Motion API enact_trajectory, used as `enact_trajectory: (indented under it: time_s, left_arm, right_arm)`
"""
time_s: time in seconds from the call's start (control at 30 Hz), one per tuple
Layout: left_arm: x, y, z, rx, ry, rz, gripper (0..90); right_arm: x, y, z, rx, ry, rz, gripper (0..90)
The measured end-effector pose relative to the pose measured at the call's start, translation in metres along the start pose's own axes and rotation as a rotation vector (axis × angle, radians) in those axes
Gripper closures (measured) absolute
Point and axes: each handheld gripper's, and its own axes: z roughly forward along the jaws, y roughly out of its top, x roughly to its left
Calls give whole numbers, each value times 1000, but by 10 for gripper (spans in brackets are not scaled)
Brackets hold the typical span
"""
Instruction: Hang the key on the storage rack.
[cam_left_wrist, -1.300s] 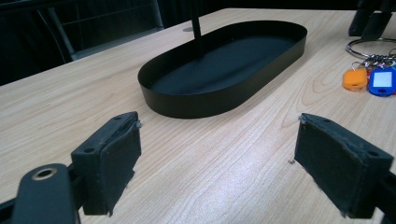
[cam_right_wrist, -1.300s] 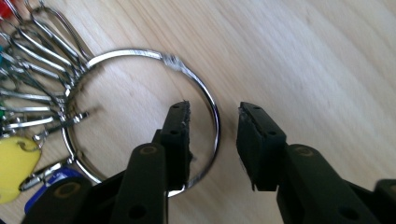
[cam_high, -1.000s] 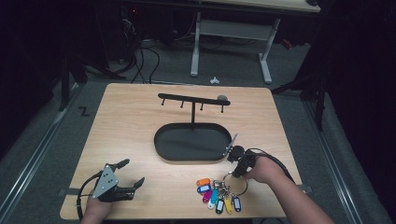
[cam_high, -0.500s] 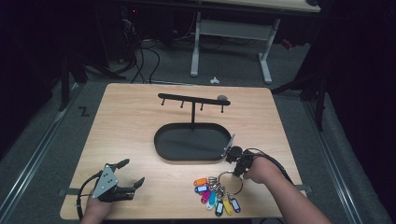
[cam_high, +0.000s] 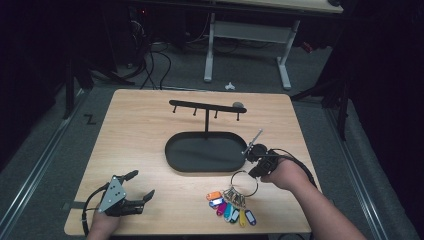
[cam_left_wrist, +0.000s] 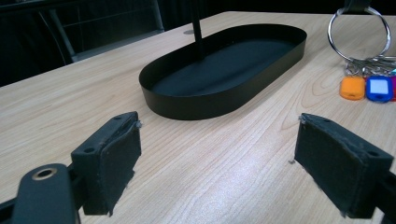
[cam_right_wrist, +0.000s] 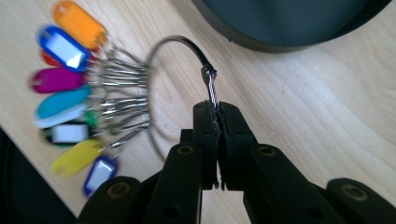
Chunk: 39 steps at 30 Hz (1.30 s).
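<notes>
Nearest us, our left gripper (cam_high: 134, 196) rests low at the front left corner of the table (cam_high: 150, 130), its jaws spread wide with nothing between them; we judge that it simply waits there, out of the way. To the right, our right gripper (cam_right_wrist: 217, 116) has just closed its jaws and now pinches the key ring (cam_right_wrist: 177, 46) at a small loop on its near side. Gripping the ring there leaves the keys and coloured tags (cam_high: 231, 207) free to trail below; they fan out on the wood in front of the hand, with the ring tipped up from the table. Just beyond lies the black oval tray (cam_high: 205, 152), near the ring but apart from it. Behind it a post carries a bar of hooks (cam_high: 206, 106), and we take those hooks to be where the ring is headed.
</notes>
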Motion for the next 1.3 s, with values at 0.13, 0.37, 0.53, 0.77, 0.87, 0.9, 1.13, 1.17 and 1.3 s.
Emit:
enact_trajectory:
  time_s: [0.13, 0.37, 0.53, 0.77, 0.87, 0.9, 1.13, 1.17, 1.3]
  left_arm:
    - [0, 0, 0, -4, 1, 0, 150]
    - [0, 0, 0, -2, 0, 1, 150]
    - [0, 0, 0, -7, 0, -4, 150]
    - [0, 0, 0, -11, 1, -4, 150]
    - [0, 0, 0, -11, 2, -4, 150]
    - [0, 0, 0, -11, 2, -4, 150]
    - [0, 0, -1, -10, 1, -3, 150]
    - [0, 0, 0, -11, 1, -3, 151]
    - [0, 0, 0, -12, 1, -5, 150]
  right_arm:
    - [3, 4, -17, 12, 2, -18, 875]
    - [2, 14, -49, 11, -15, -16, 876]
    - [5, 22, -71, -1, -37, -24, 875]
    - [7, 33, -102, -45, -53, -36, 875]
    - [9, 38, -114, -62, -53, -40, 875]
    - [9, 42, -121, -77, -55, -41, 875]
    - [7, 53, -136, -91, -76, -40, 875]
    - [6, 57, -139, -96, -80, -37, 875]
    - [3, 64, -142, -98, -83, -36, 875]
